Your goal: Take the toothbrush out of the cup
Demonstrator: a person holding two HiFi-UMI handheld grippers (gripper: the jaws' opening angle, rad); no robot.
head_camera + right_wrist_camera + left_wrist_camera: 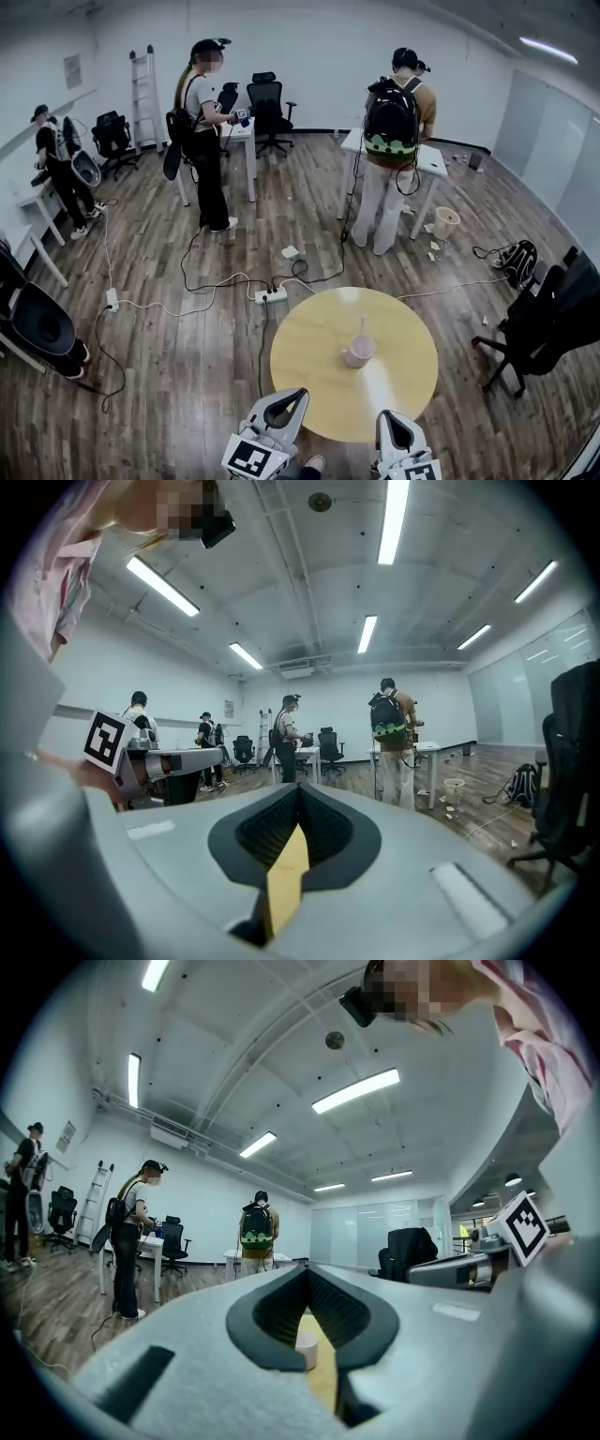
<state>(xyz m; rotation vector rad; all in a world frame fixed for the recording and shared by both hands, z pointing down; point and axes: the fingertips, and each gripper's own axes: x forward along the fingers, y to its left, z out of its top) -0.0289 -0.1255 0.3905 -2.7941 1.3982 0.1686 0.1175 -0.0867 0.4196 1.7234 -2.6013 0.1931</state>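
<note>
A pale pink cup (358,352) stands near the middle of the round yellow table (309,366), with a toothbrush (363,328) sticking upright out of it. Both grippers hover at the table's near edge, short of the cup. My left gripper (298,394) is shut with nothing held. My right gripper (389,415) is also shut and holds nothing. In the left gripper view the jaw tips meet (305,1269), and the cup (307,1346) shows through the gap behind them. The right gripper view shows its tips closed (298,787) over a sliver of yellow table (286,883).
A power strip (271,295) with cables lies on the wooden floor beyond the table. A black office chair (544,323) stands at the right. Two people (392,141) work at white desks (431,161) farther back, and a small bin (446,223) stands beside one desk.
</note>
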